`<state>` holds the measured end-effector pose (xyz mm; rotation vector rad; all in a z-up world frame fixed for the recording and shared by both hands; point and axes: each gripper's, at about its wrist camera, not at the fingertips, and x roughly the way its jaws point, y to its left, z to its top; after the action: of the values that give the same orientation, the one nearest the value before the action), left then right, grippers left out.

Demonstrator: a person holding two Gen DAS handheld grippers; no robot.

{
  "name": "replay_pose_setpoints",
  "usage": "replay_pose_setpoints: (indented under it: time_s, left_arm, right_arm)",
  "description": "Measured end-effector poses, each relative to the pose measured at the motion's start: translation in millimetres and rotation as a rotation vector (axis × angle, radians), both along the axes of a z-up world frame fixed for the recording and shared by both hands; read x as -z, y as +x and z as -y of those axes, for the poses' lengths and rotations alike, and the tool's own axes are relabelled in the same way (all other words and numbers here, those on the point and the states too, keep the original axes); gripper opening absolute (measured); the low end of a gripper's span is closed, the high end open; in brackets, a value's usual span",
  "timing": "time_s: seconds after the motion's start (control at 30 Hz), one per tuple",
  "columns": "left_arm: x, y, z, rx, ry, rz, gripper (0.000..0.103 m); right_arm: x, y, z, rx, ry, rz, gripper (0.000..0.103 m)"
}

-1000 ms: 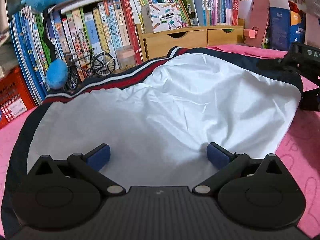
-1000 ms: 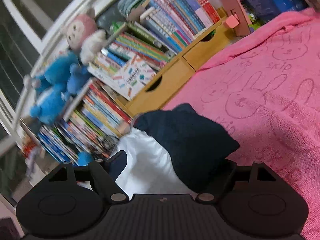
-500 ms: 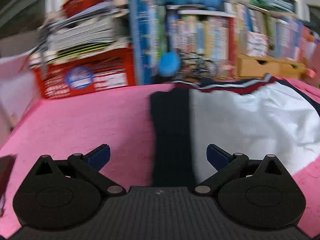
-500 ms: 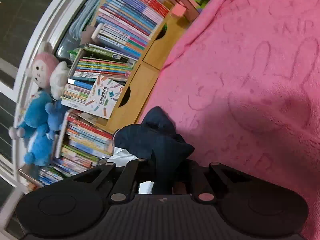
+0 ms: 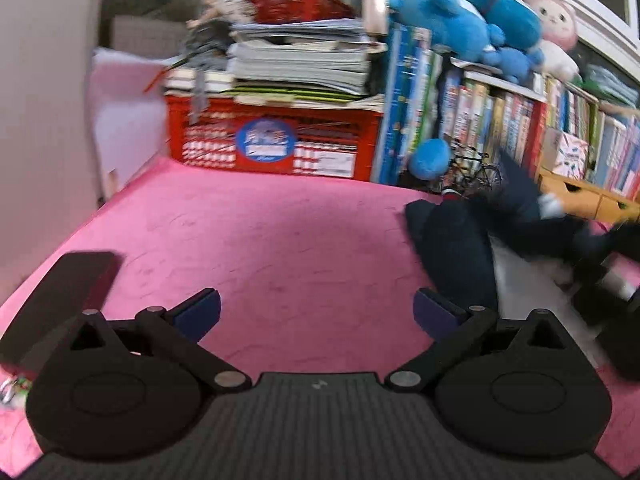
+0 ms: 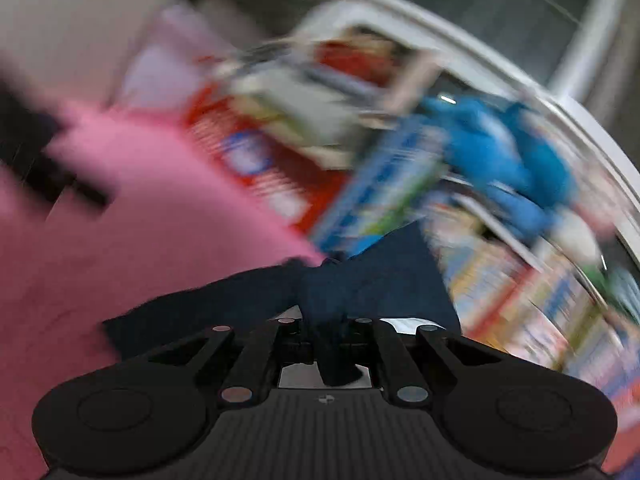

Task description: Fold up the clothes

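A navy and white garment lies at the right on the pink blanket, one navy part lifted up toward the books. My left gripper is open and empty above bare blanket, left of the garment. My right gripper is shut on a navy fold of the garment and holds it up off the blanket; this view is blurred by motion. The right gripper's body shows at the right edge of the left wrist view.
A red crate with stacked papers stands at the back. A shelf of books with blue plush toys runs to the right. A wooden drawer unit is at far right. A black flat object lies at the left.
My right gripper has closed on the navy edge and swung it up and leftward. My left gripper has turned left, off the white fabric, and now faces bare blanket.
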<state>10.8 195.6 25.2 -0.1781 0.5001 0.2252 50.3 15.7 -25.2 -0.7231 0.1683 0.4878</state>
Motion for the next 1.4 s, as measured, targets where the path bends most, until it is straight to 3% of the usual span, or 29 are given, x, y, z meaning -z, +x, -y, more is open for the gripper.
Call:
replay_pose_setpoints:
  time_s: [0.13,0.3,0.6,0.77,0.97,1.13,1.17,1.23,1.3,1.4]
  left_arm:
    - [7.6,-10.9,-16.1,-0.013,-0.026,-0.003,0.103]
    - [14.7,-10.3,-24.9,-0.017,-0.065,-0.009,0.103]
    - [14.8,-5.2,-20.9,0.012,-0.073,-0.018,0.103]
    - [8.8,8.3,-10.7,0.08,-0.101,-0.012,0.103]
    - [5.0,37.1,15.5,0.182,-0.085,-0.038,0.103]
    - [21.2,55.8,44.3,0.183,0.026,-0.119,0.103]
    - [25.2,58.0,48.2,0.171,0.056,-0.138,0.103]
    - [31.2,59.8,52.6,0.15,0.106,-0.161,0.103]
    - [33.5,59.8,52.8,0.144,0.118,-0.166,0.103]
    - [36.9,59.7,53.1,0.134,0.134,-0.172,0.103]
  right_arm:
    - [24.1,-12.4,-27.7,-0.009,-0.083,0.062,0.008]
    - [14.1,-23.9,-35.4,-0.02,-0.106,0.136,0.008]
    - [42.7,-44.2,-54.8,-0.099,-0.171,0.138,0.008]
    - [60.1,-49.6,-59.6,-0.131,-0.237,0.124,0.009]
    - [61.7,-53.5,-54.5,-0.167,-0.229,0.078,0.021]
    - [50.0,-56.1,-41.3,-0.2,-0.172,0.003,0.037]
    - [47.7,-57.7,-37.0,-0.202,-0.161,-0.003,0.045]
    - [43.1,-61.5,-27.7,-0.199,-0.14,0.001,0.066]
    - [37.1,-65.9,-14.0,-0.212,-0.109,-0.016,0.103]
    - [30.9,-73.9,8.6,-0.233,-0.076,-0.046,0.103]
